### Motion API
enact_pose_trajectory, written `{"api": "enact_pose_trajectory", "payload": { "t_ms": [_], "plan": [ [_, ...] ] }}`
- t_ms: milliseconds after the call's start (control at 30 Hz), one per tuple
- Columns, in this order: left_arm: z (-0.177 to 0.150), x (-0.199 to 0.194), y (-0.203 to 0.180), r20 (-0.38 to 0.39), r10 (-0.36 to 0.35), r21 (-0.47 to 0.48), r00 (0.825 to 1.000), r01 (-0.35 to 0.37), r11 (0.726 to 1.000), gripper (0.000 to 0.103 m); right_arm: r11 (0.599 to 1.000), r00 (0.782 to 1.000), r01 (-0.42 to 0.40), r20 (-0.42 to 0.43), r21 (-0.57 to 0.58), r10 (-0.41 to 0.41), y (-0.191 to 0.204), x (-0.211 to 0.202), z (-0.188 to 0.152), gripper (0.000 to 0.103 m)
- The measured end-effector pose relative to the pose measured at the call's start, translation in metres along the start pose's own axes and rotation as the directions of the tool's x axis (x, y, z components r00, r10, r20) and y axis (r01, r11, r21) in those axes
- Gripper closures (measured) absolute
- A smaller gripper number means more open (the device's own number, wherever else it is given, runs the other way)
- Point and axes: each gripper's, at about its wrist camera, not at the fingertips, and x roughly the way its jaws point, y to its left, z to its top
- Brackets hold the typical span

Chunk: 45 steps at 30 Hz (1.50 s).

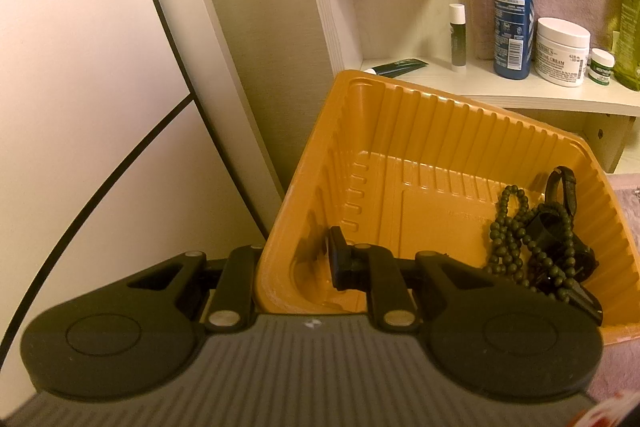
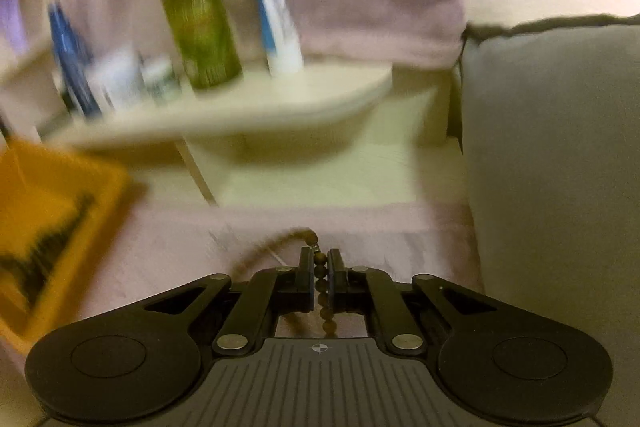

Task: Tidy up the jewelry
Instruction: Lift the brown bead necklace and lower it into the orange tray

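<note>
An orange ribbed plastic tray [image 1: 440,131] is tilted up in the left wrist view. My left gripper [image 1: 296,261] is shut on its near wall, one finger inside and the other outside. In the tray's right corner lie a strand of dark green beads [image 1: 512,231] and a black strap [image 1: 564,187]. In the blurred right wrist view my right gripper [image 2: 320,275] is shut on a string of brown beads [image 2: 312,237], which trails left over the pink cloth [image 2: 180,255]. The tray [image 2: 60,179] shows at the left there.
A cream corner shelf [image 1: 460,83] behind the tray carries a blue spray bottle [image 1: 512,23], a white cream jar [image 1: 562,51], a green bottle [image 2: 200,27] and a white-and-blue tube [image 2: 272,7]. A pink towel hangs behind. A grey cushion [image 2: 560,187] stands at the right.
</note>
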Motion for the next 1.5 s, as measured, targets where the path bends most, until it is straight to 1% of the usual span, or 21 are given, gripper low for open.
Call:
{"api": "enact_pose_trajectory", "payload": {
  "t_ms": [33, 133, 267, 500, 733, 933, 1133, 1267, 1400, 1500],
  "plan": [
    [0.000, 0.000, 0.000, 0.000, -0.001, -0.001, 1.000, 0.001, 1.000, 0.087, 0.999, 0.999, -0.031, 0.019, 0.026, 0.030, 0.001, -0.009, 0.004, 0.097],
    [0.000, 0.000, 0.000, 0.000, -0.001, -0.001, 1.000, 0.001, 1.000, 0.087, 0.994, 0.994, -0.096, 0.064, 0.048, 0.093, 0.007, -0.031, 0.016, 0.097],
    [0.000, 0.000, 0.001, 0.000, -0.003, -0.002, 1.000, 0.003, 1.000, 0.087, 0.987, 0.982, -0.159, 0.112, 0.034, 0.154, 0.024, -0.056, 0.030, 0.097],
    [-0.001, 0.000, 0.001, 0.000, -0.005, -0.006, 1.000, 0.005, 1.000, 0.087, 0.974, 0.955, -0.224, 0.190, -0.033, 0.226, 0.059, -0.088, 0.053, 0.097],
    [0.000, 0.000, 0.001, 0.000, -0.006, -0.008, 1.000, 0.006, 1.000, 0.087, 0.956, 0.922, -0.279, 0.253, -0.088, 0.293, 0.081, -0.116, 0.072, 0.097],
    [-0.001, 0.000, 0.001, 0.001, -0.008, -0.014, 1.000, 0.008, 1.000, 0.087, 0.929, 0.889, -0.338, 0.273, -0.148, 0.367, 0.107, -0.130, 0.088, 0.097],
    [-0.001, 0.000, 0.001, 0.001, -0.009, -0.016, 1.000, 0.009, 1.000, 0.087, 0.890, 0.842, -0.418, 0.289, -0.185, 0.456, 0.133, -0.136, 0.104, 0.097],
    [-0.001, 0.000, 0.001, 0.002, -0.009, -0.018, 1.000, 0.010, 1.000, 0.087, 0.859, 0.811, -0.467, 0.285, -0.211, 0.511, 0.153, -0.134, 0.114, 0.097],
    [-0.001, 0.000, 0.002, 0.002, -0.011, -0.020, 1.000, 0.011, 1.000, 0.087, 0.833, 0.789, -0.505, 0.270, -0.228, 0.552, 0.174, -0.126, 0.120, 0.097],
    [-0.001, -0.001, 0.002, 0.003, -0.011, -0.020, 1.000, 0.011, 1.000, 0.087, 0.817, 0.781, -0.528, 0.244, -0.232, 0.575, 0.188, -0.113, 0.124, 0.097]
  ]
}}
